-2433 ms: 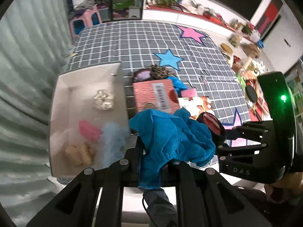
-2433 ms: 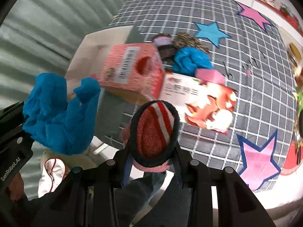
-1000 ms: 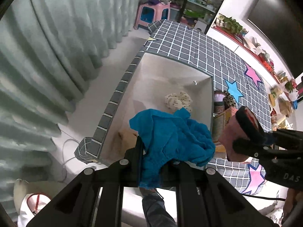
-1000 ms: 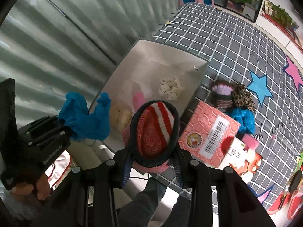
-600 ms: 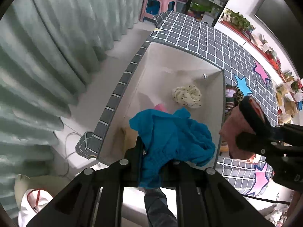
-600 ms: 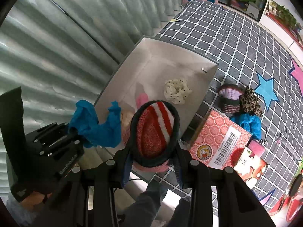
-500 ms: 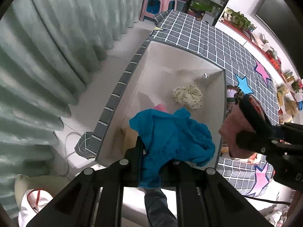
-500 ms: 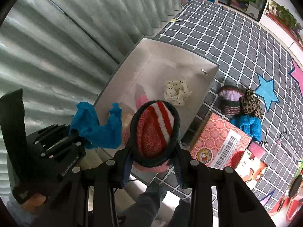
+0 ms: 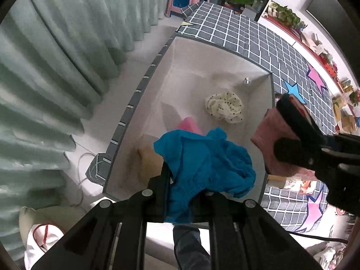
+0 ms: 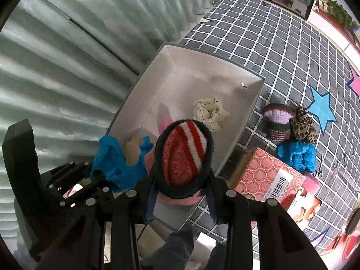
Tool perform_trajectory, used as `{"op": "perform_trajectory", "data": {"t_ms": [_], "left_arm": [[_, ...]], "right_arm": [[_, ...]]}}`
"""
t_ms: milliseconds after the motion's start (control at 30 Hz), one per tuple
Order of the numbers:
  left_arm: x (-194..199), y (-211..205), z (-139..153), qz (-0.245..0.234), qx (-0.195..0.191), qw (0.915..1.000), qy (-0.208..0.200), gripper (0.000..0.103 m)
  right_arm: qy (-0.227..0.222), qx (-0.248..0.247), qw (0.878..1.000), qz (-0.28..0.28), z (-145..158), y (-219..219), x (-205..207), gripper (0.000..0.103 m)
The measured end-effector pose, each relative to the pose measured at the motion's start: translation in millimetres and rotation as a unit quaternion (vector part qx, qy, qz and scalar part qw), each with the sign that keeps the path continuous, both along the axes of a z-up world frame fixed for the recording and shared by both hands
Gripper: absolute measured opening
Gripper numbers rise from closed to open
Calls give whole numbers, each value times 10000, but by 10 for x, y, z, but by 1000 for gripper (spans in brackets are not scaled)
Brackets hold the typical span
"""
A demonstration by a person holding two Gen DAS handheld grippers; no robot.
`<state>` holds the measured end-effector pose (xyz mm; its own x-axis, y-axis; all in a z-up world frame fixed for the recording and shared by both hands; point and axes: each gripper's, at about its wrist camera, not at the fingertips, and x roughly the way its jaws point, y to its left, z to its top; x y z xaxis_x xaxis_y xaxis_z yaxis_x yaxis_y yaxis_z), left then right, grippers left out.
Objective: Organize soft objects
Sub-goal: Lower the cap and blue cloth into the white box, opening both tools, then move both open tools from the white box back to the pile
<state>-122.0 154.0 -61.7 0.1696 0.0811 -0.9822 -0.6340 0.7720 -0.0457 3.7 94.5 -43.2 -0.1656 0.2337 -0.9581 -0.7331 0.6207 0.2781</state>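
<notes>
Nearest the left wrist lens, the left gripper pinches a crumpled blue cloth, carried above the near end of the white bin, probably so it can drop straight in. Just to its right, the right gripper is clamped on a red-and-white striped sock, also over the bin. Inside lie a cream dotted scrunchie, a pink item and a tan one. Beyond, on the grid-patterned mat, 3 soft pieces wait unsorted: a purple knit piece, a leopard scrunchie and another blue cloth, beside a pink box.
</notes>
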Motion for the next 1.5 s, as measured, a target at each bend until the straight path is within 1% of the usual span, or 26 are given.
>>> {"op": "perform_trajectory", "data": {"t_ms": [200,500,533,567,600,633,667,700,733,767,800,900,933,967,1000,1033,1067,1100,1133,1167,1267,1333,1500], "left_arm": [[5,8,-72,13,-10,9999,136,13],[21,-15,-119,-25,-8,9998,215,15],[26,-18,-129,-35,-42,9997,223,16],[31,-22,-136,-40,-60,9997,233,18],[37,-25,-142,-40,-57,9997,250,26],[37,-29,-144,-27,-28,9996,283,42],[34,-31,-142,2,17,9995,304,51],[27,-31,-132,34,53,9996,289,65],[20,-36,-120,56,64,9996,264,73],[19,-38,-111,69,55,9996,255,76],[27,-42,-109,77,47,9996,254,80],[40,-47,-105,92,75,9995,290,84],[40,-47,-103,103,57,9996,271,86],[40,-48,-100,115,26,9996,240,87],[42,-49,-95,122,2,9997,220,87],[46,-53,-94,115,-37,9997,213,87],[51,-58,-97,108,-76,9997,213,88],[55,-61,-98,108,-107,9996,217,90],[59,-64,-102,116,-151,9996,217,95],[63,-64,-100,131,-204,9995,177,102],[61,-53,-46,260,-393,9988,-141,103],[79,-43,-7,299,-484,9980,-282,103],[195,-59,82,275,-475,9978,-364,103]], "right_arm": [[62,0,10000,-4,-54,41,37,39],[110,-8,9999,12,-108,72,72,39],[117,-7,9999,15,-112,74,72,40],[128,-4,9999,21,-115,72,70,43],[154,6,9999,14,-123,72,73,45],[170,19,9999,21,-122,63,73,45],[178,35,9998,16,-123,58,77,45],[168,47,9998,13,-117,52,79,47],[151,58,9999,7,-112,45,83,59],[136,76,9999,-4,-104,34,88,69],[110,93,9999,-23,-91,21,94,71],[76,96,9999,-74,-67,-10,122,71],[72,91,9999,-90,-63,-13,128,75],[68,87,9999,-117,-59,-26,138,87],[50,76,9998,-156,-52,-42,150,92],[6,72,9998,-198,-37,-60,162,95],[-20,86,9997,-225,-21,-72,173,95],[-25,97,9997,-242,-4,-80,179,95],[-34,101,9996,-259,15,-91,191,95],[-56,100,9996,-268,36,-96,198,102],[-151,127,9994,-291,96,-147,237,103],[-157,188,9990,-368,151,-217,311,103],[-286,213,9951,-918,243,-592,730,103]]}}
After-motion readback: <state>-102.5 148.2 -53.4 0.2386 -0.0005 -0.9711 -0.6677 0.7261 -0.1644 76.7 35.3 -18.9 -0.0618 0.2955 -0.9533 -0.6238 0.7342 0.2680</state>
